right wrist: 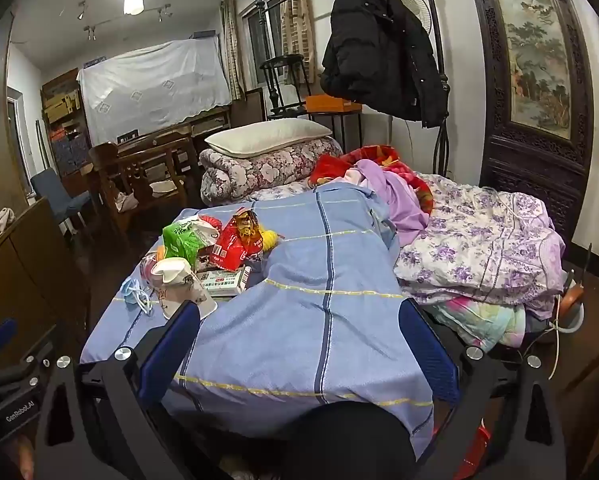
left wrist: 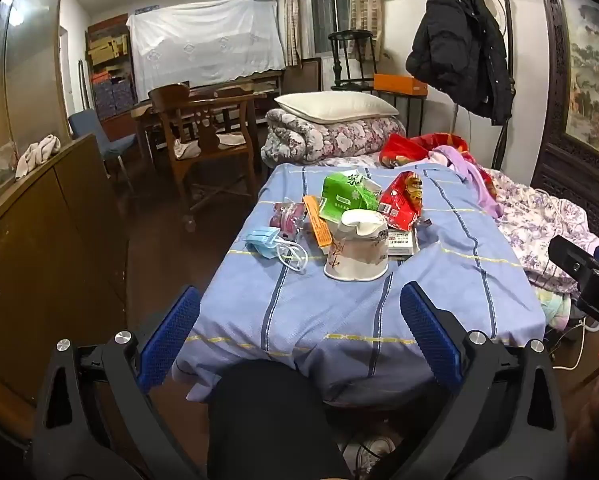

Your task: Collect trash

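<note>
- While I hold both grippers short of the near edge, the bed fills the middle of each wrist view, covered by a blue striped sheet.
- A rolled floral quilt with a white pillow on top lies at the far end of the bed.
- A black jacket hangs from the metal bed frame above the right side.
- A lilac floral blanket is heaped on the right side of the bed, beside the sheet.
- A wooden chair stands on the floor to the left of the bed.
- The trash sits in one cluster on the sheet, toward the left side and well apart from both grippers.
- Cluster contents: a green wrapper, a red snack bag, a crushed paper cup lying nearest me, and a blue face mask at the left edge of the pile.
- A printed carton lies just behind the cup, touching it.
- Left gripper: blue pads spread fully, nothing between them, touching nothing.
- Right gripper: jaws spread fully and empty; in its view the left fingertip overlaps the cup, but I cannot tell any contact.
</note>
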`<state>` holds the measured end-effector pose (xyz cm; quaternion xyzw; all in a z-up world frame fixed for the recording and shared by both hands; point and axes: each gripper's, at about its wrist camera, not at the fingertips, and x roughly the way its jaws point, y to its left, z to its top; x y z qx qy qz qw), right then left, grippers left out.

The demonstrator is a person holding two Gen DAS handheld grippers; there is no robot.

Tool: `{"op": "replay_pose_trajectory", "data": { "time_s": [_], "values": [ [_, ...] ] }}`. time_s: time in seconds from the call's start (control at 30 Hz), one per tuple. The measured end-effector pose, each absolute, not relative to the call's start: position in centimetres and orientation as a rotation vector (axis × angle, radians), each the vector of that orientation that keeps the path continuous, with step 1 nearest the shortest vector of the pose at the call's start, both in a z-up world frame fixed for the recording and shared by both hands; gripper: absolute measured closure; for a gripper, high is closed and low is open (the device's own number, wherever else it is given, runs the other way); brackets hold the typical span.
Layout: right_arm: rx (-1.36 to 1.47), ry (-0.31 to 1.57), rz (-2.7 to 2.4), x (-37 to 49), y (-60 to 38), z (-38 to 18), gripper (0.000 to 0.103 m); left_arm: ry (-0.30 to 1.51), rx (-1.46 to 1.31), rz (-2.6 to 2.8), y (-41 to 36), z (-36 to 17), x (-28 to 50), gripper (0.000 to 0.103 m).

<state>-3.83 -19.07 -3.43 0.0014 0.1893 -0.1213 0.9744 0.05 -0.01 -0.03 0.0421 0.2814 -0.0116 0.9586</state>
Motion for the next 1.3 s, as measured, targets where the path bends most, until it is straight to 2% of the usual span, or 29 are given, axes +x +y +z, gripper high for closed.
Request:
{"op": "replay_pose_trajectory", "data": {
  "time_s": [1.3],
  "values": [
    [-0.018, 0.370, -0.242, -4.4, -18.3, -2.9, 0.006, 0.571, 0.069, -0.029, 0.0, 0.1, -0.1, 0.007]
  ]
}}
